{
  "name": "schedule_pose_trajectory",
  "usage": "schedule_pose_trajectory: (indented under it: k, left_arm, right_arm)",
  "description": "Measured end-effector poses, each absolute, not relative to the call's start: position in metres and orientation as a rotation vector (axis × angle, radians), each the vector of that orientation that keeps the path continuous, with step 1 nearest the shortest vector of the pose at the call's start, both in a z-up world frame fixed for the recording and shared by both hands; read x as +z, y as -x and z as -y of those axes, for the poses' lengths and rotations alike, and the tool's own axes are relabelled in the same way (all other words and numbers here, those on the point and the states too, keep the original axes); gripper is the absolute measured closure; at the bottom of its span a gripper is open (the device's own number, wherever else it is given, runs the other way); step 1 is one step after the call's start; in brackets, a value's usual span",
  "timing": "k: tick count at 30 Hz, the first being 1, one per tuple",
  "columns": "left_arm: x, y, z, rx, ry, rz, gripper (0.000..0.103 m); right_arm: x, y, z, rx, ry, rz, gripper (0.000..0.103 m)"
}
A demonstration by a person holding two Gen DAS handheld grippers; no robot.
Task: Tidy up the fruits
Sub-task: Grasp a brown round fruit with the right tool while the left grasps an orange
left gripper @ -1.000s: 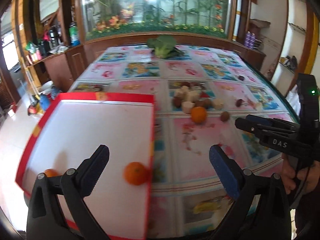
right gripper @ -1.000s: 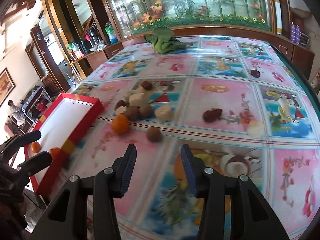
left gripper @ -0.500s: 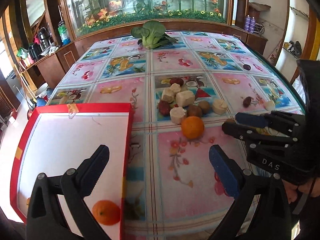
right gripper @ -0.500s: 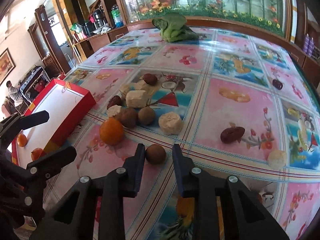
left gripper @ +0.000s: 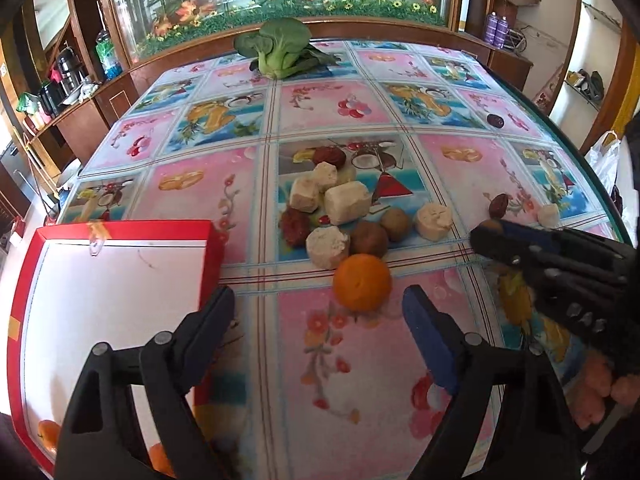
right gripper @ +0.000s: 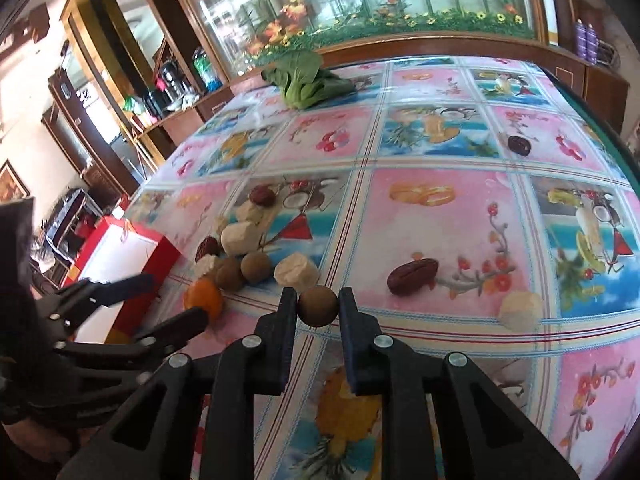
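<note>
My left gripper (left gripper: 320, 316) is open, with an orange (left gripper: 362, 282) on the tablecloth just beyond its fingertips. The red box with a white floor (left gripper: 120, 280) lies at the left and holds two oranges (left gripper: 48, 434) near its front edge. My right gripper (right gripper: 318, 306) has its fingers closed against both sides of a small brown round fruit (right gripper: 318, 305) on the table. It also shows in the left wrist view (left gripper: 492, 236). A heap of pale chunks, red dates and brown fruits (left gripper: 340, 208) lies behind the orange.
A leafy green vegetable (left gripper: 280, 52) lies at the table's far edge. Loose dates (right gripper: 412, 276) and a pale chunk (right gripper: 520, 310) lie at the right. The table's right edge (left gripper: 592, 168) curves close by. Cabinets stand at the left.
My left gripper moved forward and right from over the box toward the orange. My right gripper advanced and closed around the small brown fruit.
</note>
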State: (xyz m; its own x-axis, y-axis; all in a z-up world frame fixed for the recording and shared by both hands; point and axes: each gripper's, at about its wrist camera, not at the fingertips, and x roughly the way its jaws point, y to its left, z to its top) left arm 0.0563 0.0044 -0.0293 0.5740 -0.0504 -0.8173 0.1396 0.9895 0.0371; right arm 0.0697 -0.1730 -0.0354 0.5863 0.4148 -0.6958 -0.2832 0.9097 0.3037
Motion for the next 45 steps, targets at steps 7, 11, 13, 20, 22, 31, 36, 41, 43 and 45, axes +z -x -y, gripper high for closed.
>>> schedule_pose_trajectory:
  k: [7, 11, 13, 20, 22, 31, 36, 41, 43, 45]
  left_arm:
    - [-0.039, -0.064, 0.005, -0.112, -0.1, -0.976, 0.033]
    - [-0.042, -0.066, 0.007, -0.116, -0.096, -0.977, 0.039]
    - [-0.044, -0.068, 0.006, -0.113, -0.089, -0.978, 0.046]
    - [-0.046, -0.066, 0.011, -0.163, -0.086, -0.968, 0.068]
    - [-0.045, -0.065, 0.011, -0.16, -0.083, -0.968, 0.068]
    - [-0.009, -0.02, -0.015, -0.159, -0.019, -0.879, 0.068]
    - [0.014, 0.012, -0.047, -0.123, 0.005, -0.812, 0.068]
    - [0.025, 0.036, -0.097, -0.036, 0.04, -0.778, 0.068]
    - [0.027, 0.043, -0.118, 0.012, 0.055, -0.767, 0.068]
    - [0.027, 0.049, -0.134, 0.049, 0.06, -0.76, 0.068]
  right_arm:
    - [-0.03, -0.07, 0.179, 0.407, -0.2, -0.836, 0.084]
    - [-0.03, -0.071, 0.18, 0.403, -0.202, -0.832, 0.084]
    - [-0.03, -0.072, 0.18, 0.397, -0.202, -0.835, 0.084]
    - [-0.033, -0.074, 0.18, 0.39, -0.195, -0.834, 0.084]
    - [-0.032, -0.074, 0.181, 0.388, -0.188, -0.824, 0.084]
    - [-0.024, -0.069, 0.182, 0.384, -0.181, -0.746, 0.084]
    - [-0.021, -0.064, 0.169, 0.424, -0.175, -0.727, 0.084]
    - [-0.008, -0.046, 0.119, 0.547, -0.203, -0.709, 0.084]
    - [-0.005, -0.04, 0.086, 0.616, -0.185, -0.714, 0.084]
    - [-0.002, -0.034, 0.052, 0.684, -0.158, -0.728, 0.084]
